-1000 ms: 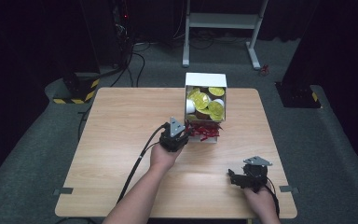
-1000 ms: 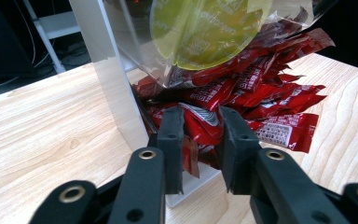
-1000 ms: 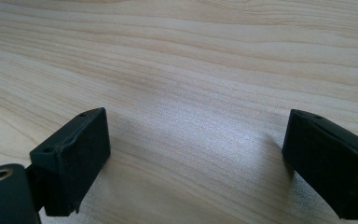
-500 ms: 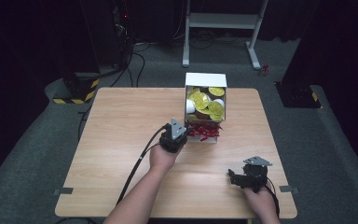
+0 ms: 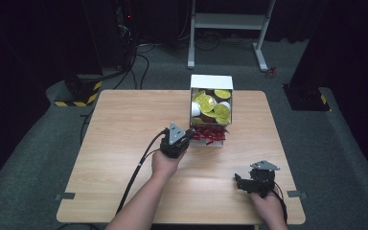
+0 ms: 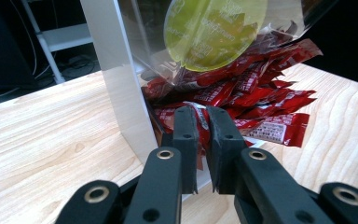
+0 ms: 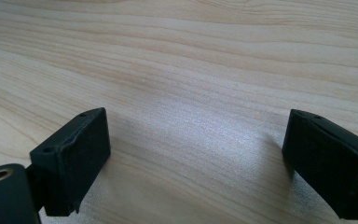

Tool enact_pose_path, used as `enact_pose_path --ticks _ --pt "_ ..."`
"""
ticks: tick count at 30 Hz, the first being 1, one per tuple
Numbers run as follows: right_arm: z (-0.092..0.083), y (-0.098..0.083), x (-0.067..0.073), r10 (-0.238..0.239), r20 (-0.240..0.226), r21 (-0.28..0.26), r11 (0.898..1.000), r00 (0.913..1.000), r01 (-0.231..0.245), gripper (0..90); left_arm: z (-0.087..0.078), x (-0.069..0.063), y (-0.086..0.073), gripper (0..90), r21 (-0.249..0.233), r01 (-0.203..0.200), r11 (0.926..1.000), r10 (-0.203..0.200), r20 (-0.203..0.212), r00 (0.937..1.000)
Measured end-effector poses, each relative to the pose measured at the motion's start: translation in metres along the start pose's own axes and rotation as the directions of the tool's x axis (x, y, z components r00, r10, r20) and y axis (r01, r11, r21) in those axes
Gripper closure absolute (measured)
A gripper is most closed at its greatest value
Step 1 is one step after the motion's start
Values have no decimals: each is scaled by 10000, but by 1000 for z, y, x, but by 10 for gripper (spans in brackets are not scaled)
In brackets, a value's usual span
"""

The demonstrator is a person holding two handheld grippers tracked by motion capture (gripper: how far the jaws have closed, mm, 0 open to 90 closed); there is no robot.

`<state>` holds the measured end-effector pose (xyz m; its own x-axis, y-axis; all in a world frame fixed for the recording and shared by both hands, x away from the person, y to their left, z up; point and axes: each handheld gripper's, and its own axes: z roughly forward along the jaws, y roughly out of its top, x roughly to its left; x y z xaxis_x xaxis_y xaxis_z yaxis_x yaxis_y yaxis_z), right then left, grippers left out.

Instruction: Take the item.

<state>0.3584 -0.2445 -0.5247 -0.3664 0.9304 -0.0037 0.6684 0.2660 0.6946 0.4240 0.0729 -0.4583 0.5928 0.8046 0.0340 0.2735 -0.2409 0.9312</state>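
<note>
A: What is on the table (image 5: 124, 143)?

B: A white box (image 5: 210, 82) sits at the far side, a bit right of the middle; it is full of round cups with yellow-green lids (image 5: 205, 101); a heap of red packets (image 5: 210, 136) spills out at the near end of the box, onto the wood.

A: Where is the left gripper (image 5: 188, 136)?

B: It is just beside the near left corner of the box, held in the person's left hand (image 5: 165, 163); a black cable (image 5: 136, 172) trails from it back over the table toward the person.

A: What are its fingers (image 6: 186, 135) doing?

B: In the left gripper view they are pushed in among the red packets (image 6: 242, 93), right next to the white wall of the box (image 6: 121, 88); they are nearly together, and a red packet (image 6: 202, 125) is pinched between them; a big yellow-green lid (image 6: 214, 28) hangs just above, behind clear plastic.

A: And the right gripper (image 5: 239, 182)?

B: It is near the right front corner of the table, well apart from the box; the right hand (image 5: 268, 207) holds it low over bare wood.

A: Are its fingers (image 7: 74, 158) shut?

B: No; in the right gripper view they are wide apart, with plain wood between them and nothing held.
</note>
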Motion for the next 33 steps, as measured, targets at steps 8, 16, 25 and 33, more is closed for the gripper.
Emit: enact_pose_path --ticks 8,16,25,33 --pt "0 0 0 -4 1 -1 10000 10000 4 75 -8 -2 1 833 -208 226 9995 -222 157 9996" --pt "0 0 0 -2 2 0 10000 10000 2 75 -16 -2 2 839 -335 458 9984 -448 290 9986" --pt "0 0 0 -1 1 -1 10000 10000 1 75 -28 -1 2 843 -383 626 9973 -609 440 9972" --pt "0 0 0 -3 2 -3 10000 10000 3 75 -36 -1 3 853 -332 657 9973 -644 374 9972"
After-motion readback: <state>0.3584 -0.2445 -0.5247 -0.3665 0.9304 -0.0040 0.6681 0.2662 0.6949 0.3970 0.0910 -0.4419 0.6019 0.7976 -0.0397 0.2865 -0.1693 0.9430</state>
